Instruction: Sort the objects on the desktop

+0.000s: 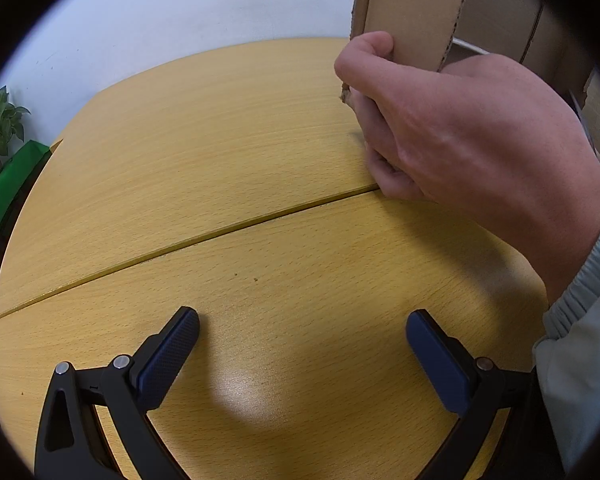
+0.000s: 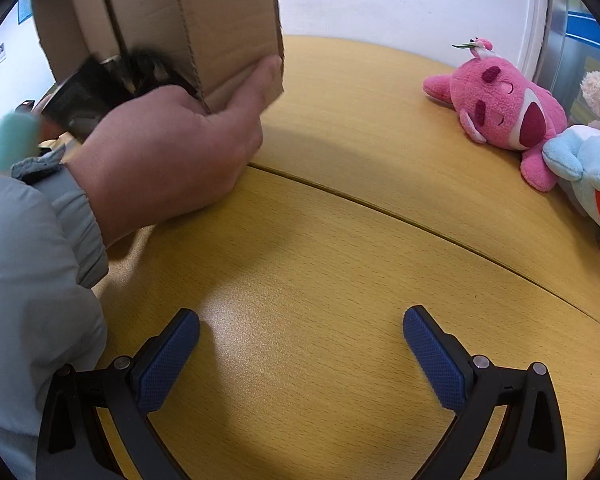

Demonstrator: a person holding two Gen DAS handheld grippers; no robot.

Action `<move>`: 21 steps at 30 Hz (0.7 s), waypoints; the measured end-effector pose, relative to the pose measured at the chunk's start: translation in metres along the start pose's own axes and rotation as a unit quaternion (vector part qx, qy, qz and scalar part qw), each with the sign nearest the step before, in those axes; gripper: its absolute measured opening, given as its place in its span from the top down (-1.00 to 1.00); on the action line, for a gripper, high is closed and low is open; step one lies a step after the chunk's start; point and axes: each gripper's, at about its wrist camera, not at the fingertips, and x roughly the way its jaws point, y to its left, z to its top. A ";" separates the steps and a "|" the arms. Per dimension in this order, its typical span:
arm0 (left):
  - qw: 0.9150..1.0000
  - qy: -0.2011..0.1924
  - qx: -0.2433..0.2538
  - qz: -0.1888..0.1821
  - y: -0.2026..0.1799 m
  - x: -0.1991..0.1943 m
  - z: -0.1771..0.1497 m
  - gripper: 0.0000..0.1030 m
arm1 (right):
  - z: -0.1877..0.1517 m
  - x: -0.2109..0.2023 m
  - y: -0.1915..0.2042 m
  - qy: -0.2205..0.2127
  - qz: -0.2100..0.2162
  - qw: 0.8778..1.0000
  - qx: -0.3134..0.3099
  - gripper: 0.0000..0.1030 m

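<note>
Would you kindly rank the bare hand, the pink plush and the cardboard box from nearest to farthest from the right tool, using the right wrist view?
1. Bare hand, ahead to the left, gripping the box.
2. Cardboard box, just beyond the hand, upper left, tilted.
3. Pink plush, far right, lying on the table.

The right tool is open and empty.

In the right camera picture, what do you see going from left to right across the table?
Sleeve → hand holding the cardboard box → pink plush → blue plush.
</note>
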 end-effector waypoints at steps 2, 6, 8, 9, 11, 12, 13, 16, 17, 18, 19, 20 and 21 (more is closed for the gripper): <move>1.000 0.000 0.000 0.000 0.001 0.000 0.000 -1.00 | 0.000 0.002 0.000 0.000 0.000 1.000 0.000 -1.00; 1.000 0.000 0.000 0.000 0.002 0.002 0.001 -1.00 | -0.001 0.002 0.001 0.000 -0.001 1.000 0.001 -1.00; 1.000 0.000 -0.001 0.000 0.003 0.002 0.002 -1.00 | -0.001 0.004 0.001 0.000 -0.001 1.000 0.001 -1.00; 1.000 0.000 -0.001 0.000 0.003 0.003 0.002 -1.00 | -0.001 0.005 0.001 0.000 -0.001 1.000 0.001 -1.00; 1.000 0.000 -0.001 0.000 0.004 0.003 0.003 -1.00 | -0.002 0.005 0.001 0.000 -0.001 1.000 0.002 -1.00; 1.000 0.000 -0.001 0.000 0.004 0.004 0.003 -1.00 | -0.002 0.005 0.001 0.001 -0.001 1.000 0.002 -1.00; 1.000 0.000 -0.001 0.000 0.004 0.004 0.004 -1.00 | -0.002 0.005 0.001 0.000 -0.001 1.000 0.002 -1.00; 1.000 0.000 -0.001 0.000 0.003 0.004 0.003 -1.00 | -0.002 0.005 0.001 0.000 -0.001 1.000 0.002 -1.00; 1.000 0.000 -0.001 0.000 0.003 0.004 0.003 -1.00 | -0.002 0.005 0.001 0.001 -0.001 1.000 0.002 -1.00; 1.000 0.000 -0.001 0.001 0.003 0.004 0.003 -1.00 | -0.002 0.005 0.001 0.000 -0.001 1.000 0.002 -1.00; 1.000 0.000 -0.001 0.001 0.002 0.004 0.003 -1.00 | -0.002 0.005 0.001 0.000 -0.001 1.000 0.002 -1.00; 1.000 0.000 -0.001 0.001 0.002 0.003 0.003 -1.00 | -0.002 0.005 0.001 0.001 -0.001 1.000 0.002 -1.00; 1.000 0.000 -0.001 0.001 0.002 0.004 0.003 -1.00 | -0.002 0.005 0.001 0.000 -0.002 1.000 0.002 -1.00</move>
